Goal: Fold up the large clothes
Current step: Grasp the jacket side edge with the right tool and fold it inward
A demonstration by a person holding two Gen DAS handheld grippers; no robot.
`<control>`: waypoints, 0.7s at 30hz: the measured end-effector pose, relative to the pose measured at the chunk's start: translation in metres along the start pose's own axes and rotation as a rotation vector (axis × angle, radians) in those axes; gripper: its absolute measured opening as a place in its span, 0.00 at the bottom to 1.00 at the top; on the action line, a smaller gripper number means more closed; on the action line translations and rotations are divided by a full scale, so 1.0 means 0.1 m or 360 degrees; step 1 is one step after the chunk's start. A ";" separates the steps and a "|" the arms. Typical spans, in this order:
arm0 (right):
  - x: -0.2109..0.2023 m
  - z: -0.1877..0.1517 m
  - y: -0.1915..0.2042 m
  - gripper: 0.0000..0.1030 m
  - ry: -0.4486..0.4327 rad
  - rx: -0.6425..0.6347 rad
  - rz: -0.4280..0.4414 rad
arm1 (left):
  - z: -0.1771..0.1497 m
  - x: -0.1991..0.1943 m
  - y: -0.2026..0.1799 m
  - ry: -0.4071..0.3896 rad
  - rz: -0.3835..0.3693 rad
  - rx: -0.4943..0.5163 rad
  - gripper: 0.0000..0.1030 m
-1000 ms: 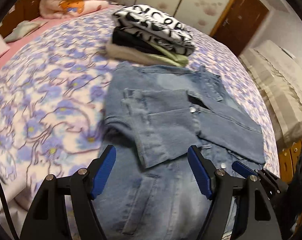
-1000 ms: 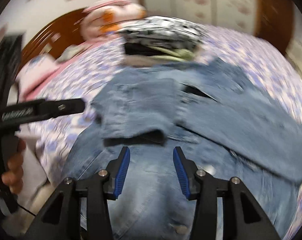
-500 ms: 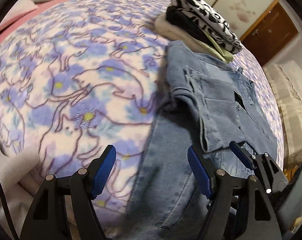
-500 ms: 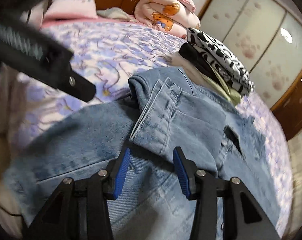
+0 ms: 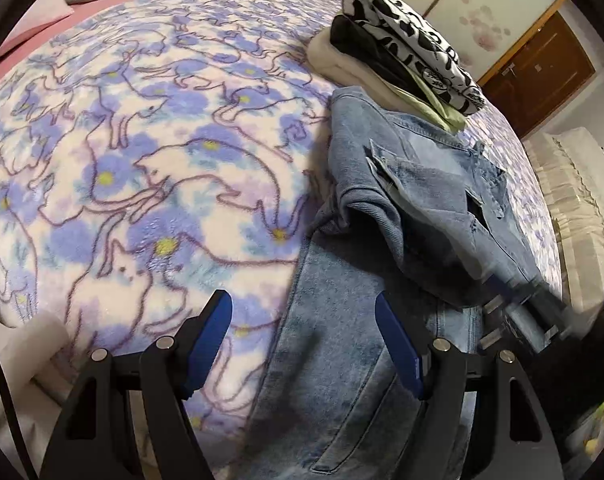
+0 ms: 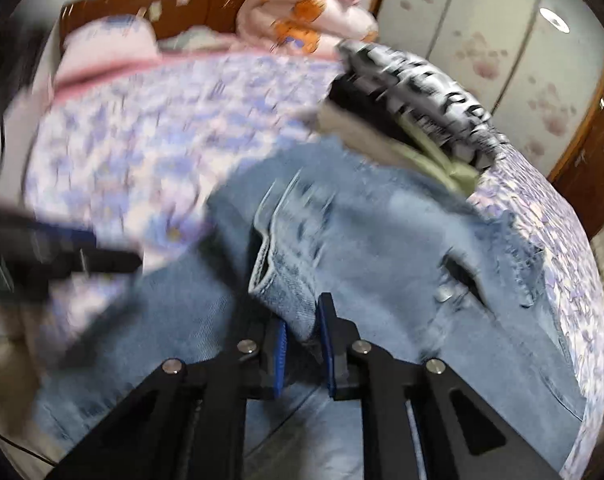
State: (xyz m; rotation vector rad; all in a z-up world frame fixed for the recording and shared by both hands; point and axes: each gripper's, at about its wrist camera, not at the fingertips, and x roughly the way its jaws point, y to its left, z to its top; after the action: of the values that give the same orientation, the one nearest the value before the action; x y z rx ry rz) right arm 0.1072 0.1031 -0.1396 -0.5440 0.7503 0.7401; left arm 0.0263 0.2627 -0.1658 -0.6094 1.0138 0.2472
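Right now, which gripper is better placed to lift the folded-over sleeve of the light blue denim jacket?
Right. The right gripper is closing with the sleeve's cuff edge between its blue pads. The left gripper hangs wide open over the light blue denim jacket hem and the floral blanket, gripping nothing.

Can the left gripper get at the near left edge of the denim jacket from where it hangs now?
Probably yes. The left gripper is open and empty, and the denim jacket edge already lies between its fingers with nothing on top. The right gripper, closing on the folded sleeve, works off to the side.
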 end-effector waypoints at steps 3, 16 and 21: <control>-0.35 0.24 -0.42 0.12 -0.0148 0.0165 -0.0025 | 0.00 -0.02 -0.08 -0.0009 0.0000 0.0035 0.71; -0.60 -1.24 -2.43 0.25 0.0243 0.1209 -0.0252 | -0.13 0.13 -0.50 0.0073 -0.0037 0.0207 0.71; -0.41 -1.84 -2.57 0.26 0.0446 0.1386 -0.0113 | -0.16 0.25 -0.66 0.0126 -0.0009 0.0314 0.71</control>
State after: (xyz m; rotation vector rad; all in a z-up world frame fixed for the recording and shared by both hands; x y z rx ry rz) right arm 0.2063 -0.1973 -0.1757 0.1272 1.2094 0.2156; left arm 0.0584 0.1975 -0.1694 -0.4451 1.0977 0.1168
